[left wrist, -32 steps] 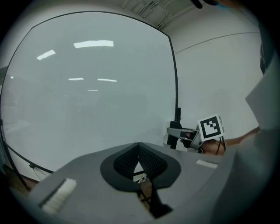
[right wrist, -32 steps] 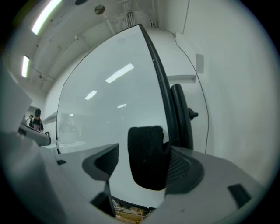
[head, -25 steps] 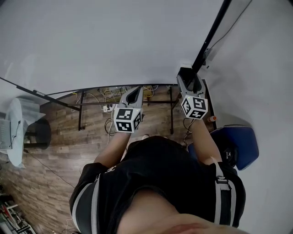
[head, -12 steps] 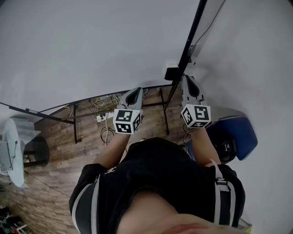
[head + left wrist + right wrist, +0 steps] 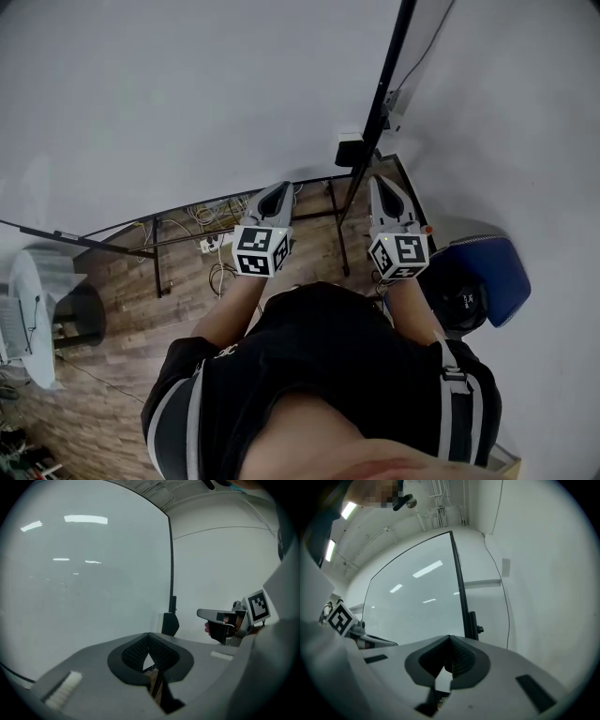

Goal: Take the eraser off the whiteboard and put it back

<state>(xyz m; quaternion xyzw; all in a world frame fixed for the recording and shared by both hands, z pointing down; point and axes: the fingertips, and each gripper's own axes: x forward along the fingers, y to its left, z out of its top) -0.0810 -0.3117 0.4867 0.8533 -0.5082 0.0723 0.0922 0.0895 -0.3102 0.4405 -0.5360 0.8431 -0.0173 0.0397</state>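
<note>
Eraser (image 5: 350, 150) is stuck on the whiteboard (image 5: 187, 94), tight against its black frame bar (image 5: 389, 75). It sits at 11 o'clock off the right gripper (image 5: 378, 184), near but clear of it. Right jaws are pressed together, nothing between them. Left gripper (image 5: 278, 188) is also pressed together and empty, with the eraser at 2 o'clock, farther off. The frame bar runs between eraser and right gripper. Blue chair (image 5: 497, 281) at 4 o'clock; cables (image 5: 211, 202) lie on the wood floor (image 5: 112, 309) under the board.
</note>
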